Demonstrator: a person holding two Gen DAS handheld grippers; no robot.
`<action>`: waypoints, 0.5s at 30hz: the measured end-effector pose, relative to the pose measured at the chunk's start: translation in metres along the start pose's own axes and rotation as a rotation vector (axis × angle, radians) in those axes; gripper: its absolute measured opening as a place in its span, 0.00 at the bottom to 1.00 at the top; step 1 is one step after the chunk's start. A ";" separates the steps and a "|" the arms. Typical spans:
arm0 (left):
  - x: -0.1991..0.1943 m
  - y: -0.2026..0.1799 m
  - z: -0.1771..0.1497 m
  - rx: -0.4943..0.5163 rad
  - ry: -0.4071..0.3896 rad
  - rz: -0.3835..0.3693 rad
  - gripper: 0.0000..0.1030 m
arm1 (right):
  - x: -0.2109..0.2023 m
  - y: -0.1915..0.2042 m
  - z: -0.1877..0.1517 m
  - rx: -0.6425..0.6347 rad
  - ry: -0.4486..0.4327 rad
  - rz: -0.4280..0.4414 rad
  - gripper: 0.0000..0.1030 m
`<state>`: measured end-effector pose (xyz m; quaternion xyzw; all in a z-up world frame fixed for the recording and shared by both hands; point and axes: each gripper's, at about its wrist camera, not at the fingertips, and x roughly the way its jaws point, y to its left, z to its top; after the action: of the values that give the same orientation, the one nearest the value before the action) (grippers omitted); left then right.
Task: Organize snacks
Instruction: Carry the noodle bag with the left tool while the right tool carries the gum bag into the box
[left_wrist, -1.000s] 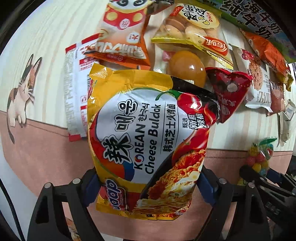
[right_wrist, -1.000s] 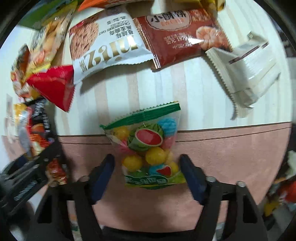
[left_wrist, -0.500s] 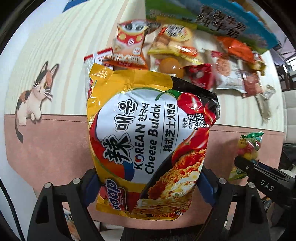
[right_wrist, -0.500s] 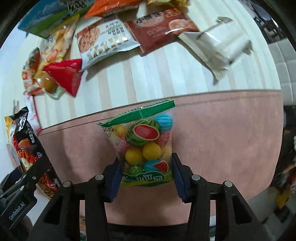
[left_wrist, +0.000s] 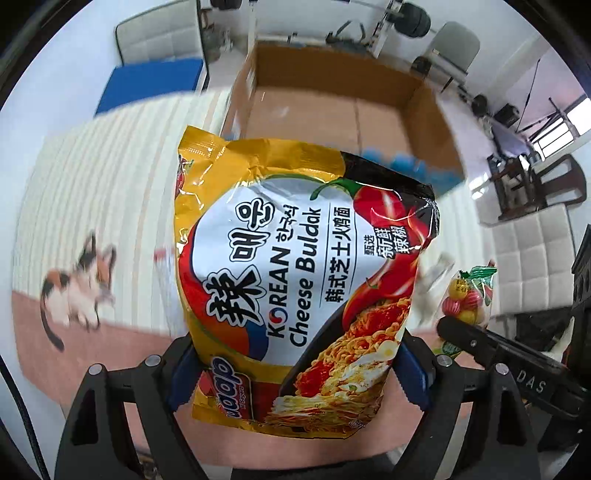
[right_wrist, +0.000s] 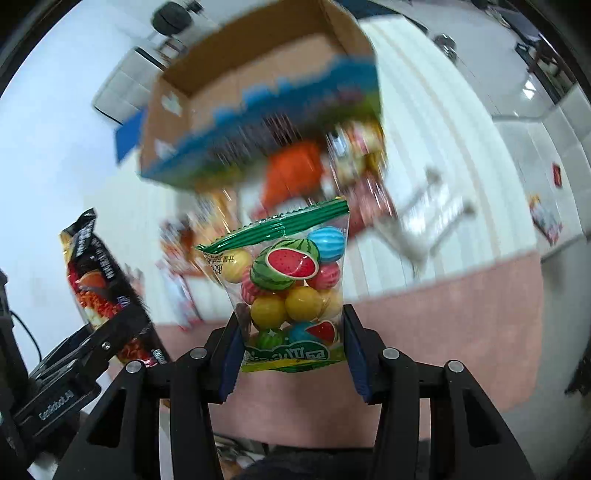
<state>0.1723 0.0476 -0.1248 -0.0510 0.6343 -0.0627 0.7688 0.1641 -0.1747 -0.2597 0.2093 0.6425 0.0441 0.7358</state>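
Snacks in transit: the Korean Cheese Buldak noodle packet (left_wrist: 295, 280) is clamped by its lower end between the closed fingers of the left gripper (left_wrist: 295, 373), and the bag of watermelon gum balls (right_wrist: 291, 291) is pinched at its lower end by the right gripper (right_wrist: 291, 354), its blue pads (right_wrist: 231, 354) pressing both side edges. Both packets are now held up off the mat; half a second ago the cameras looked down on the table, whereas they now tilt up toward an open cardboard box (left_wrist: 332, 107), which has come into view behind the packets. This suggests the carry phase is under way and release into the box is the next step. Each gripper appears at the edge of the other's view, close alongside, so the two loads could collide at the box mouth. Beyond them lies the pink and striped table mat (left_wrist: 110, 155) with its printed cat (left_wrist: 79, 291). Farther on, blurred loose snack packets (right_wrist: 325, 177) remain on the table just in front of the box's near wall (right_wrist: 266, 136), which both loads must clear. The box interior looks empty, though blur hides detail. White chairs (left_wrist: 159, 33) stand in the background.
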 end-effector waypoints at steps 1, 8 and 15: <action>-0.002 -0.004 0.017 -0.002 -0.007 -0.001 0.85 | -0.009 0.003 0.016 -0.007 -0.012 0.015 0.50; 0.023 -0.012 0.134 -0.029 -0.007 0.015 0.85 | -0.021 0.031 0.140 -0.060 -0.065 0.025 0.50; 0.106 -0.006 0.225 -0.037 0.105 0.024 0.85 | 0.037 0.042 0.252 -0.092 -0.016 -0.049 0.50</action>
<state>0.4125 0.0242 -0.1836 -0.0541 0.6753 -0.0443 0.7343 0.4217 -0.1876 -0.2571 0.1596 0.6389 0.0540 0.7506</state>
